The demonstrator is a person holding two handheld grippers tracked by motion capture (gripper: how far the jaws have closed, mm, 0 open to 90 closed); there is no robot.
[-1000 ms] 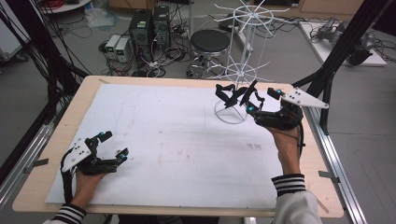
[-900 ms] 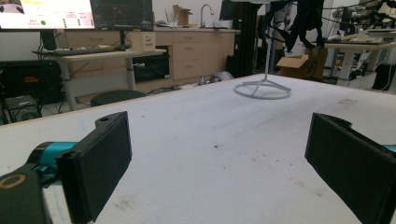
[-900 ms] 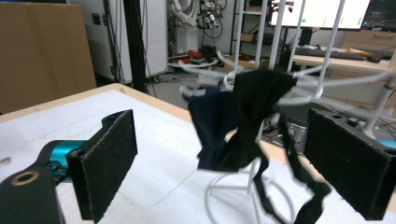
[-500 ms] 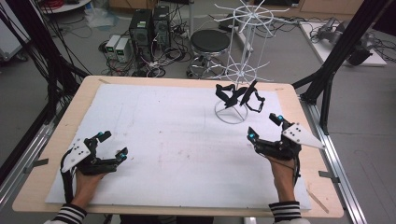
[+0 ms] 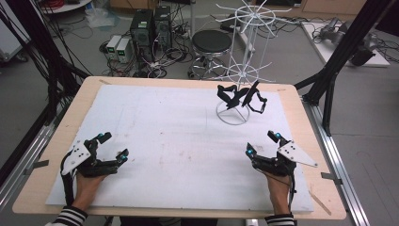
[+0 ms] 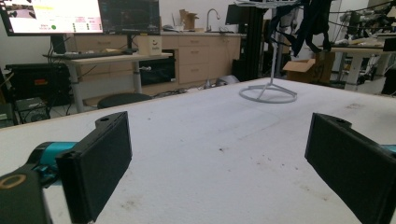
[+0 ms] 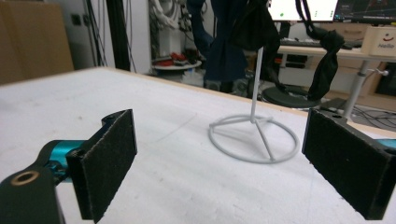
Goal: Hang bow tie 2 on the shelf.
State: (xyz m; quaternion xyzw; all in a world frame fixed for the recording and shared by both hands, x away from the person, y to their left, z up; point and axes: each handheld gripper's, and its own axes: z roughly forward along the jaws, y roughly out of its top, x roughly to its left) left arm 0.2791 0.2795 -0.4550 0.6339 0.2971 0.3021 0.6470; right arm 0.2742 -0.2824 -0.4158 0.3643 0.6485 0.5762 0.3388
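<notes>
A white wire rack [image 5: 241, 89] stands on its ring base at the table's back right, with black cloth pieces [image 5: 240, 97] hanging from a low tier. My left gripper [image 5: 114, 145] rests at the front left, open and holding nothing. My right gripper [image 5: 261, 144] sits at the front right, well short of the rack, also open with nothing between its pads. The left gripper view has the left gripper [image 6: 224, 163] wide apart, with the rack [image 6: 274, 65] far off. In the right gripper view, the rack's base [image 7: 253, 120] and cloth [image 7: 233, 32] lie ahead of the right gripper [image 7: 219, 163].
A white sheet [image 5: 179, 127] covers most of the wooden table [image 5: 84, 94]. Beyond the far edge are a black stool [image 5: 211, 42] and computer cases [image 5: 150, 23] on the floor. Black frame posts [image 5: 329, 80] and a metal rail [image 5: 339, 160] border the right side.
My right gripper has pulled back from beside the rack to the front right of the table, with nothing in it. The left gripper has stayed put.
</notes>
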